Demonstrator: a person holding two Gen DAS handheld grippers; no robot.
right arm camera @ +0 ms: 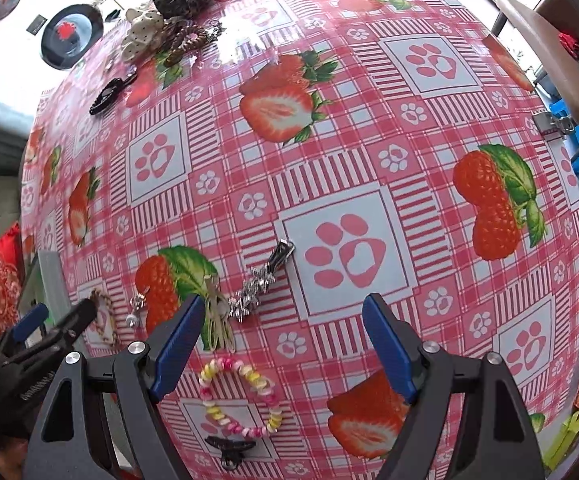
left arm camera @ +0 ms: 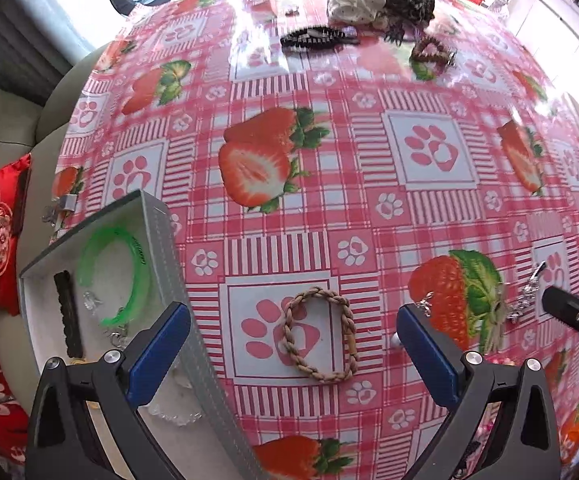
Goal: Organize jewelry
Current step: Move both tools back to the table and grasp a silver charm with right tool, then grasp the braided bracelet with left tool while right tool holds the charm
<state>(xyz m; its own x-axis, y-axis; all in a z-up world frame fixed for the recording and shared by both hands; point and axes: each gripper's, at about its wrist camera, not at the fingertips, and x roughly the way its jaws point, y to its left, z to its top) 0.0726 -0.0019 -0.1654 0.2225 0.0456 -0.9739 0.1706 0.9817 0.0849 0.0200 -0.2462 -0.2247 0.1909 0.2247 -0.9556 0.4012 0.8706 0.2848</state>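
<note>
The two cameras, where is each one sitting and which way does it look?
Left wrist view: sits on the left tool, looking steeply down at the braided bracelet and the grey box; its two blue fingers show, spread open.
Right wrist view: sits on the right tool, looking steeply down at the silver clip and the pink and yellow bracelet; its blue fingers show, open.
Shared: the strawberry tablecloth, the braided bracelet, the silver clip, and each other's tool.

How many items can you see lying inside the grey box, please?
4 in the grey box: a green bangle, a black bar clip, a small clear piece between them, a metal clasp. The gripper may hide more.
</note>
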